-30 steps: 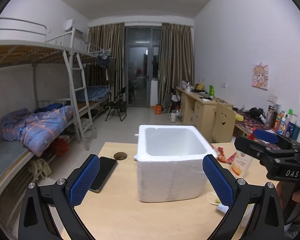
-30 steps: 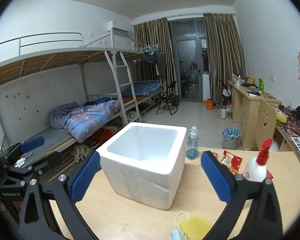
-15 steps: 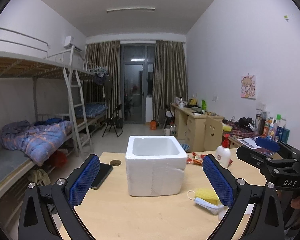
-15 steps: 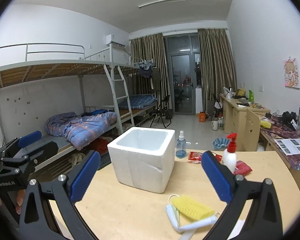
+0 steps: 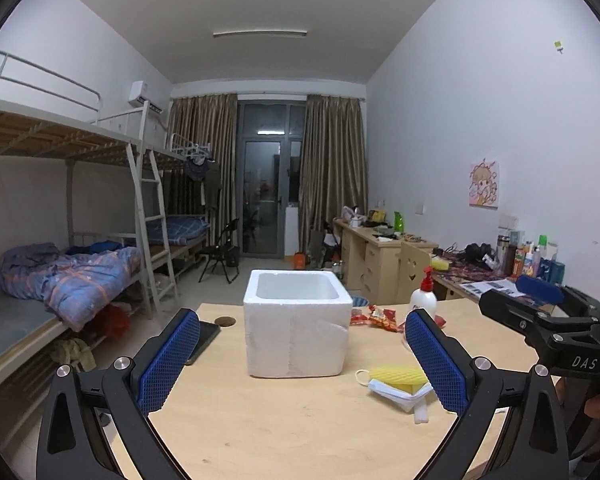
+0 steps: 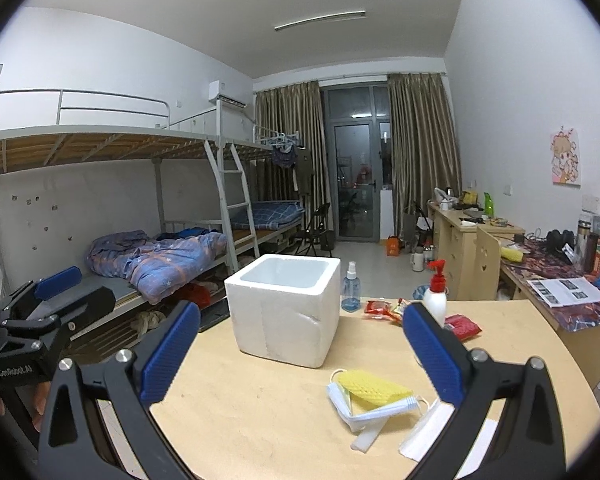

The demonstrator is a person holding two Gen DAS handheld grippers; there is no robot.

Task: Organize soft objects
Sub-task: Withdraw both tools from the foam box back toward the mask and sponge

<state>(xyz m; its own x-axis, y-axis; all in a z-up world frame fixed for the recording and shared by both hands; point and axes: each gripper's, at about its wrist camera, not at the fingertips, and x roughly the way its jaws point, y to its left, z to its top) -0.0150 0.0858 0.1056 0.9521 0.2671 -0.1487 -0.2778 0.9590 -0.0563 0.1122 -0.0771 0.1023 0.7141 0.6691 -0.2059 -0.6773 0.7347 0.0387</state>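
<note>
The left gripper (image 5: 302, 360) holds its blue-padded fingers (image 5: 168, 364) wide apart above the near part of the wooden surface (image 5: 260, 432), gripping and touching nothing. The right gripper (image 6: 300, 354) is spread just as wide and is likewise empty. Between the two pairs of fingers, toward the far side, a white foam box (image 5: 296, 336) stands upright with its top open. To the right of the box and nearer, a yellow sponge (image 6: 374, 388) lies on a white face mask (image 6: 380, 410), with white foam strips (image 6: 370, 436) beside them. At the far right sit a pump bottle (image 6: 436, 300), a spray bottle (image 6: 350, 288) and red snack packets (image 6: 462, 324). A dark phone (image 5: 204, 338) lies at the far left edge. The near middle of the surface is bare in front of the box.
</note>
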